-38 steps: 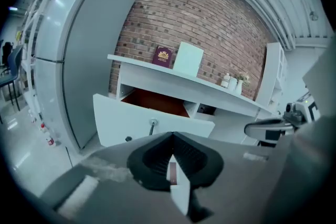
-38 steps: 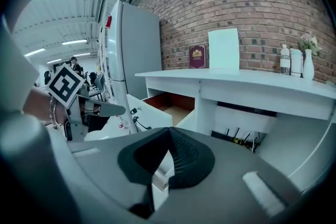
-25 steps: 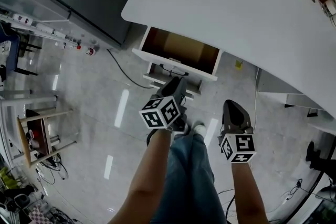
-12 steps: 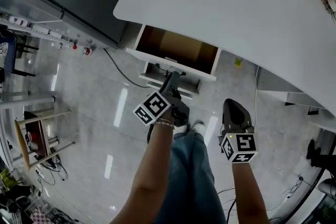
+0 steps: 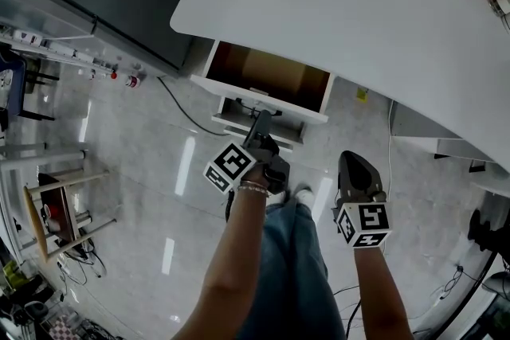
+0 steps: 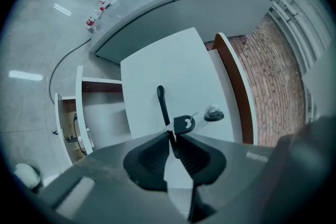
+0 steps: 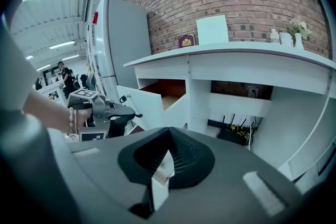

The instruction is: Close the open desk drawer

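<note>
Drawer (image 5: pixel 267 77) open, upper centre, under worktop (image 5: pixel 358 12); left gripper (image 5: pixel 260 123) at its front, jaws just closing, pinching handle (image 6: pixel 161 102); right gripper (image 5: pixel 356 167) lower right, jaws together, empty; push-in not yet done

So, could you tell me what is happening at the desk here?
A person stands at a white desk whose drawer is open. The left gripper is at the drawer front, and its jaws have just been closing on the black handle. The right gripper is held back, shut and empty. The drawer is not yet pushed in.
</note>
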Action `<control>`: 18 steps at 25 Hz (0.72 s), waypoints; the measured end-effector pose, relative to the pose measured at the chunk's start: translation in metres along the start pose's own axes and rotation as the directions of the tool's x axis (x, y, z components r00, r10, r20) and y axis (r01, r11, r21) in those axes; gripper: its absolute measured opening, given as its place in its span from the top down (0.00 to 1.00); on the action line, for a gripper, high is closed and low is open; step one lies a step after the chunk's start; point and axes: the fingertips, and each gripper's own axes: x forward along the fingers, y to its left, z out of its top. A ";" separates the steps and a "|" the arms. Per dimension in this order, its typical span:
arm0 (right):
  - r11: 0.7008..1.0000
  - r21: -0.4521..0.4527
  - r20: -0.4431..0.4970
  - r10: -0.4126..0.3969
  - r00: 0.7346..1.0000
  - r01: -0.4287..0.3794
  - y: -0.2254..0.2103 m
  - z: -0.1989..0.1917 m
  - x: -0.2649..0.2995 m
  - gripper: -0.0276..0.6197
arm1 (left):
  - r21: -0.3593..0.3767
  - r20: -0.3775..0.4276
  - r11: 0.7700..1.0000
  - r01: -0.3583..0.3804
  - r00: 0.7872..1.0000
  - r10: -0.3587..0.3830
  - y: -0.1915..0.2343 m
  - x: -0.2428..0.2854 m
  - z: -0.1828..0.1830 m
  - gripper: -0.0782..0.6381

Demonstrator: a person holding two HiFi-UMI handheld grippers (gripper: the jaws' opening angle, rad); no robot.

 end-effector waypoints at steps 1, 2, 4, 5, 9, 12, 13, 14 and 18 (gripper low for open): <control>1.000 0.000 0.002 0.001 1.000 -0.001 0.001 0.001 0.000 0.96 | -0.004 0.002 1.000 0.002 1.000 -0.002 0.000 0.000 0.000 0.83; 1.000 0.000 0.003 0.001 1.000 -0.001 0.001 0.001 0.000 0.96 | -0.007 0.003 1.000 0.006 1.000 -0.006 0.000 0.000 0.000 0.83; 1.000 -0.001 0.003 0.001 1.000 -0.001 0.001 0.001 0.001 0.96 | -0.009 0.003 1.000 0.009 1.000 -0.009 0.000 0.002 0.001 0.83; 1.000 -0.001 0.003 0.001 1.000 -0.001 0.001 0.001 0.002 0.96 | -0.007 0.000 1.000 0.008 1.000 -0.008 -0.001 0.004 0.001 0.83; 1.000 0.006 -0.001 -0.004 1.000 0.004 0.000 -0.001 0.002 0.96 | 0.004 -0.014 1.000 -0.004 1.000 0.004 -0.004 0.016 0.002 0.83; 1.000 0.005 -0.005 -0.005 1.000 0.005 -0.002 -0.002 0.003 0.96 | 0.008 -0.018 1.000 -0.010 1.000 0.010 -0.007 0.025 0.002 0.83; 1.000 0.003 -0.006 -0.006 1.000 0.006 -0.003 -0.003 0.003 0.96 | 0.013 -0.024 1.000 -0.012 1.000 0.012 -0.007 0.028 0.002 0.82; 1.000 0.002 -0.007 -0.006 1.000 0.007 -0.003 -0.003 0.003 0.96 | 0.019 -0.031 1.000 -0.012 0.999 0.013 -0.008 0.032 0.001 0.82; 1.000 0.009 -0.003 -0.014 1.000 0.014 -0.004 -0.001 0.007 0.96 | 0.037 -0.043 0.999 -0.017 0.999 0.018 -0.011 0.043 0.007 0.82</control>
